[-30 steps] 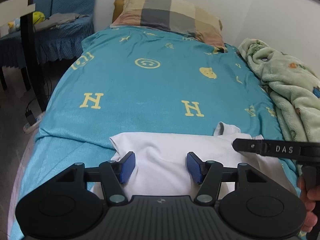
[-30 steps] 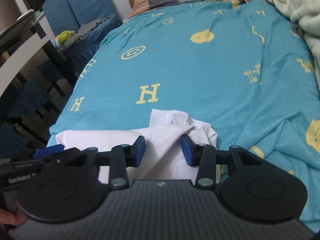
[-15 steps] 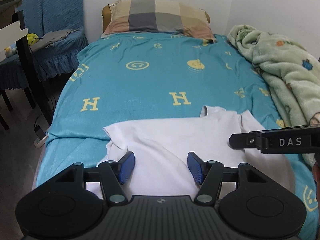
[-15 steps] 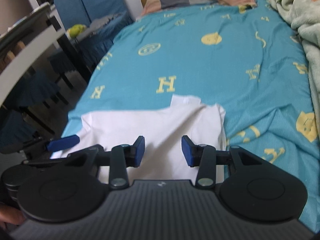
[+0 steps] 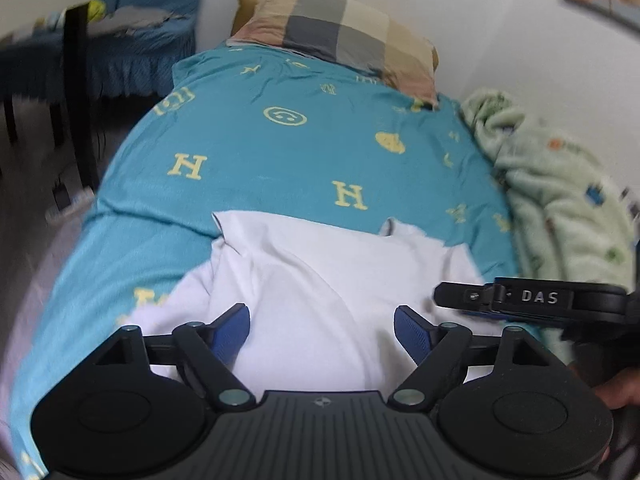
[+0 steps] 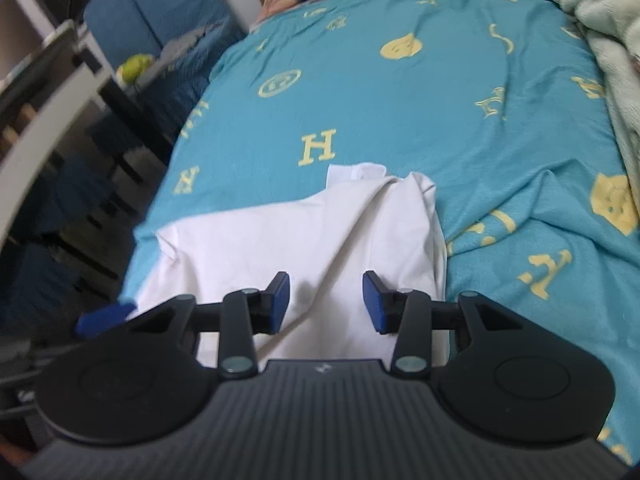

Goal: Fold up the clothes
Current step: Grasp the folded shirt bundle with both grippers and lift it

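A white shirt [image 5: 320, 276] lies on the near part of the bed, its collar toward the pillow; it also shows in the right wrist view [image 6: 300, 236], with a long crease down its right half. My left gripper [image 5: 322, 330] is open and empty just above the shirt's near part. My right gripper [image 6: 325, 300] is open and empty above the shirt's right half; it also shows in the left wrist view [image 5: 520, 300] at the right edge. The shirt's near hem is hidden under both grippers.
The bed has a teal sheet [image 5: 280, 160] with yellow prints. A plaid pillow [image 5: 336, 32] lies at the head. A pale green blanket [image 5: 560, 200] is heaped along the right wall. Blue chairs [image 6: 152, 28] and a dark table stand left of the bed.
Both grippers stayed open and came lower and closer over the shirt. The shirt's right half now shows a raised crease and the collar is bunched.
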`<move>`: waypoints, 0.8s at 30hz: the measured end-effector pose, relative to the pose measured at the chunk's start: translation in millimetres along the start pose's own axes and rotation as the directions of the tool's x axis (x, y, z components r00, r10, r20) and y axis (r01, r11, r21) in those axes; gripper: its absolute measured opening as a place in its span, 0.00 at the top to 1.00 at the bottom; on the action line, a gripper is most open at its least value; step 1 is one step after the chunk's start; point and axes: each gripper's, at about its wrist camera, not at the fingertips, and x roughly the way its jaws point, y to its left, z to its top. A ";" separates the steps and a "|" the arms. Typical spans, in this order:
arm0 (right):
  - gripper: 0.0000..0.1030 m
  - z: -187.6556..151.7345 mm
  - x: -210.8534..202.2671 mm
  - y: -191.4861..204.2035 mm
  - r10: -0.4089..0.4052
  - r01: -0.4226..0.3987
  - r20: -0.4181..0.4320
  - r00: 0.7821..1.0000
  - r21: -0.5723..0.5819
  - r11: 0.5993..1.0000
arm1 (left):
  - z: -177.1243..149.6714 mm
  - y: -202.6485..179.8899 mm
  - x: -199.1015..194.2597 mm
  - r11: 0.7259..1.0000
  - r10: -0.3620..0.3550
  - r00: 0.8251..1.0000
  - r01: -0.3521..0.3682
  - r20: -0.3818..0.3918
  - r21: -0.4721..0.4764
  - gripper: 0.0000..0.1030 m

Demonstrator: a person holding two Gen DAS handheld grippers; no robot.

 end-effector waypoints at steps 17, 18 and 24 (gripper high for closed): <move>0.53 -78.8 -47.5 -55.3 0.284 -0.231 0.013 0.959 0.617 0.752 | -75.3 89.5 12.2 0.699 -0.241 0.970 0.154 -0.028 -0.699 0.12; 0.50 -83.9 -43.9 -56.2 0.292 -0.221 -0.003 0.956 0.645 0.731 | -77.2 93.5 15.6 0.679 -0.240 0.971 0.153 -0.020 -0.718 0.13; 0.31 -96.5 -19.5 -66.8 0.238 -0.152 -0.012 0.971 0.737 0.658 | -75.9 104.2 19.5 0.636 -0.237 0.970 0.196 0.052 -0.747 0.25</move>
